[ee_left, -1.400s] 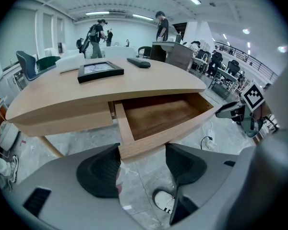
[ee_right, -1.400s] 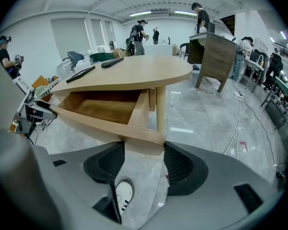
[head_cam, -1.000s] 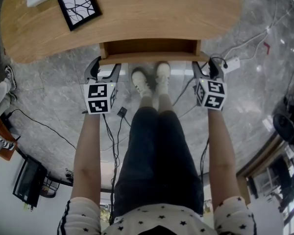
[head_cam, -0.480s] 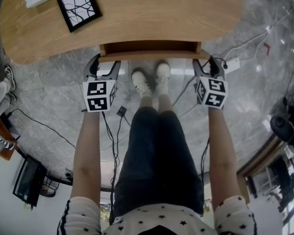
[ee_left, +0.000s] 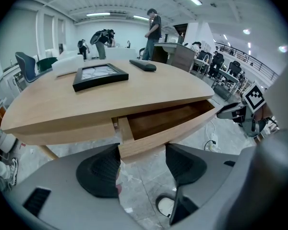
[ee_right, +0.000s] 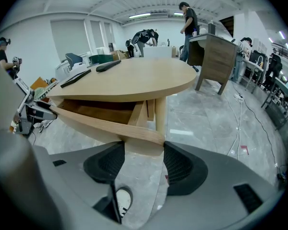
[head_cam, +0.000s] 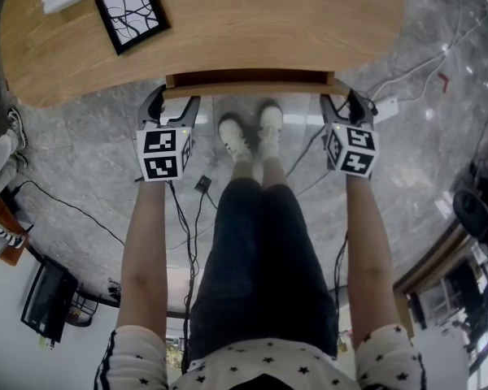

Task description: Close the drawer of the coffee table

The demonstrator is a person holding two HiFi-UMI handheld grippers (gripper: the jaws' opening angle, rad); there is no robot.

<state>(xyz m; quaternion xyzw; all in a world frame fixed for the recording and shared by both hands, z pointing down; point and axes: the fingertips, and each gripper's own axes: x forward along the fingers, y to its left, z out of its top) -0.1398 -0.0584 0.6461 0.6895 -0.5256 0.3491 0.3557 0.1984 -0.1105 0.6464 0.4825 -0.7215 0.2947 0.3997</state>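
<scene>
Jutting a little toward the person from under the near edge of the coffee table (head_cam: 268, 31), the drawer (head_cam: 248, 80) stands partly open. Its long axis runs left to right along that edge, and one gripper stands at each end: the left gripper (head_cam: 172, 104) at the left front corner, the right gripper (head_cam: 342, 102) at the right front corner, both about equally near. The drawer lies straight ahead of the fingers, so closing it looks like an even push away from the person, square to the front board. In the left gripper view the jaws are spread, with the drawer's corner between their tips; the right gripper view shows the same, jaws apart around the other corner. Whether the pads actually touch the wood is unclear. The drawer is pale wood like the table, plain-fronted with no handle visible, and what shows of its inside is bare wood
</scene>
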